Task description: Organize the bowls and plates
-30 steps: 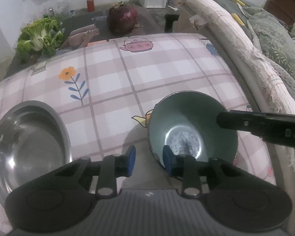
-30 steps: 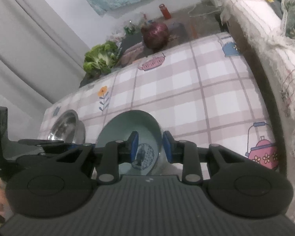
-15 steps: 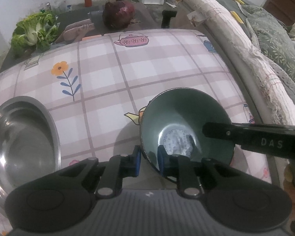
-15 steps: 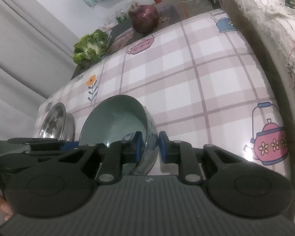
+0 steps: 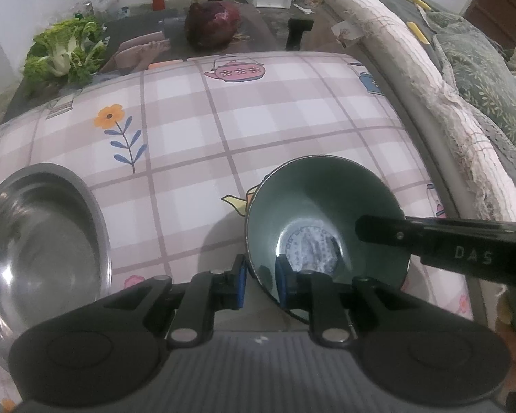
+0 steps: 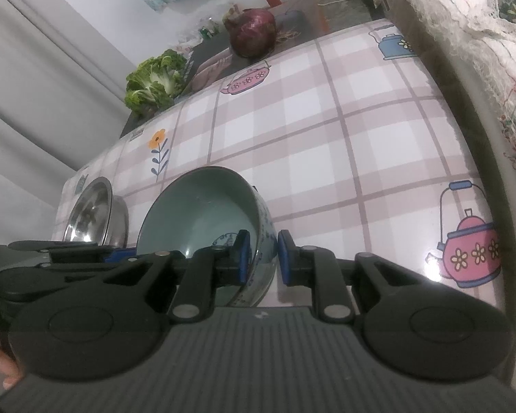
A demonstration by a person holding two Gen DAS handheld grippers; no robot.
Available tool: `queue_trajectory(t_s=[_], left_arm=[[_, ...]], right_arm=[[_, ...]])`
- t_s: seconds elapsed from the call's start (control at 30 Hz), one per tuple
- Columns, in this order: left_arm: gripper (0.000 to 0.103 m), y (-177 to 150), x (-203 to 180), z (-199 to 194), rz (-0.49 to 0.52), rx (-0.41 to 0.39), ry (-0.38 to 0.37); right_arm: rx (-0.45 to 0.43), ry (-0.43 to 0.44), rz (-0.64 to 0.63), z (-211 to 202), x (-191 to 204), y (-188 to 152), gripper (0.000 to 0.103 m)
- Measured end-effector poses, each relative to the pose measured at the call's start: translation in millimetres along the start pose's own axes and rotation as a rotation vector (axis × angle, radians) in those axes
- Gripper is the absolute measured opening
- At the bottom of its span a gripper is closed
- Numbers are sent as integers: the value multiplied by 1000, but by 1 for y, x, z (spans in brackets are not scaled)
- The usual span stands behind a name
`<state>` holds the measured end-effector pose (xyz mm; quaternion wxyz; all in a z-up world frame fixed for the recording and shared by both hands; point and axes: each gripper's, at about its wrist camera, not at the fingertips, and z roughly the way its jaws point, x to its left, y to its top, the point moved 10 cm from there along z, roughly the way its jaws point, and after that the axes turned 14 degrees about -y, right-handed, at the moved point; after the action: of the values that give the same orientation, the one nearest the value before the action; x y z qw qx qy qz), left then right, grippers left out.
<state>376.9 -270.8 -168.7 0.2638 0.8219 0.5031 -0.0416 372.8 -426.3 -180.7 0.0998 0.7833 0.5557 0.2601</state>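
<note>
2 grippers [image 5: 260,285] [image 6: 260,258] astride bowl [image 5: 326,220] rim

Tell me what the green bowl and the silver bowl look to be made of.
Green bowl: probably glazed ceramic, going by its glossy teal inside, printed pattern at the bottom and blue-on-white outer wall; enamel can't be ruled out. Silver bowl: likely polished stainless steel, given its mirror-like grey surface with bright highlights.

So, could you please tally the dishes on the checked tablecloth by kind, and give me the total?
Green ceramic bowl: 1, its rim between the fingers of both the left gripper and the right gripper.
Steel bowl: 1.
Plates: 0 in view.
Total: 2 dishes.
</note>
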Motion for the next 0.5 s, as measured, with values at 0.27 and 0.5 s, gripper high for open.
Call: queue_trajectory(t_s=[0.27, 0.5], left_arm=[[19, 0, 0, -8, -9, -13, -7], [18, -3, 5, -4, -21, 5, -13]], right_arm=[[-2, -2, -4, -1, 1, 1, 17], [2, -2, 1, -2, 5, 1, 16]])
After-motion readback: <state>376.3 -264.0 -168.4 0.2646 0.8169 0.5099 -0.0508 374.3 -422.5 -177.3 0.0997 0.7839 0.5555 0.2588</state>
